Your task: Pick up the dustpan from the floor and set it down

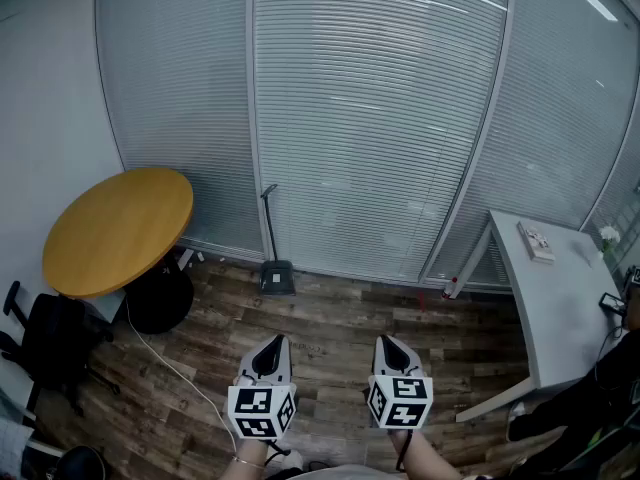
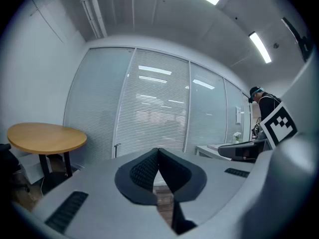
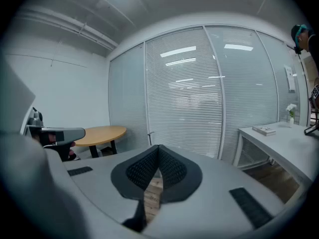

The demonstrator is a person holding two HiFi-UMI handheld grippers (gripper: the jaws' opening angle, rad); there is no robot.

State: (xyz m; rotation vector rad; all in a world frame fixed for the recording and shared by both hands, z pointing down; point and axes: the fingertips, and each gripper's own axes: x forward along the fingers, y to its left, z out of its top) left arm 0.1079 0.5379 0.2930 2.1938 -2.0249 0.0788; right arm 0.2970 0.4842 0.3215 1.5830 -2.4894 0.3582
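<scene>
Dustpan (image 1: 277, 277) stands upright on the wood floor (image 1: 330, 338) to the right of the round table (image 1: 118, 230), near it but not touching, with its thin handle (image 1: 270, 228) rising against the blinds (image 1: 370, 118). It looks light and stiff, probably plastic, and easy to tip, so the handle well above the scoop seems the best place to grip; whether anything lies in the scoop is too small to tell. The left gripper (image 1: 274, 345) and right gripper (image 1: 391, 344) are both closed tip to tip on nothing, well apart from the dustpan and farther from the table.
</scene>
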